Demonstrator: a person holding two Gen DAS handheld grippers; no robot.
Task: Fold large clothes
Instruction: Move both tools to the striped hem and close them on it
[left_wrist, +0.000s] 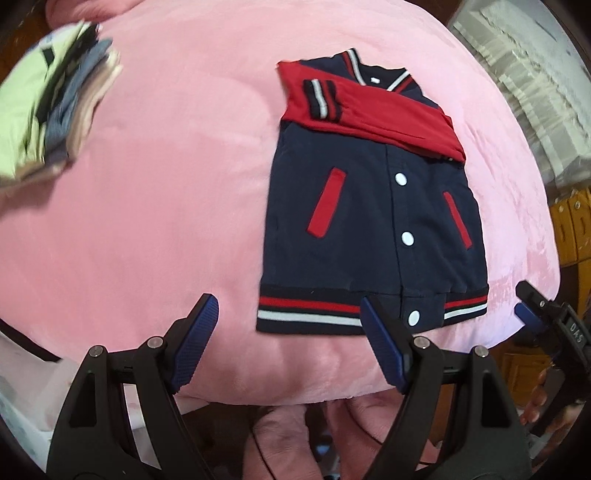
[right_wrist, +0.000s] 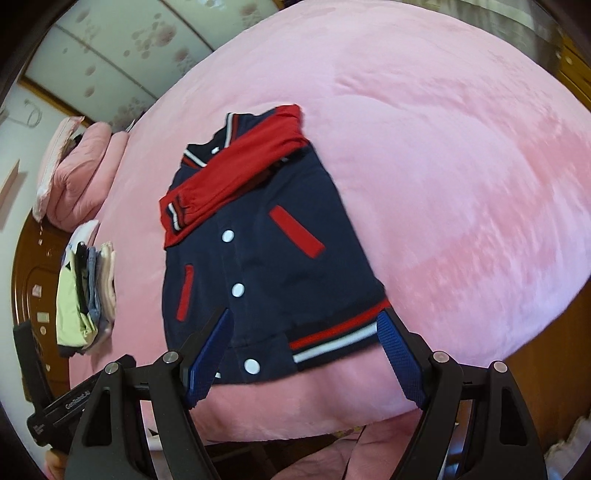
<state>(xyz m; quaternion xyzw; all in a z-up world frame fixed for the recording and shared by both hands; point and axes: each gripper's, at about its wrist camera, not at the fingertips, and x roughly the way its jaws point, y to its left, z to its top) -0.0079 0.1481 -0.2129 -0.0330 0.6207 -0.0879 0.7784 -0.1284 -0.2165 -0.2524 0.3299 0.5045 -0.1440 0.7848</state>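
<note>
Both tongs, left (left_wrist: 290, 339) and right (right_wrist: 306, 352), gape wide, empty, over the jacket's (left_wrist: 369, 206) near hem on the pink bed (left_wrist: 166, 184).

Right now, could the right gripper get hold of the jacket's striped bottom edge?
Probably yes. The right gripper is open and empty, right over the striped hem of the jacket, which lies flat on the pink blanket. Nothing covers that edge.

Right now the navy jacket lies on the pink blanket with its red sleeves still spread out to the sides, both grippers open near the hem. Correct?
Not quite. The red sleeves are folded across the chest of the jacket, as the left wrist view shows. Otherwise correct: pink blanket, left gripper and right gripper open near the hem.
</note>
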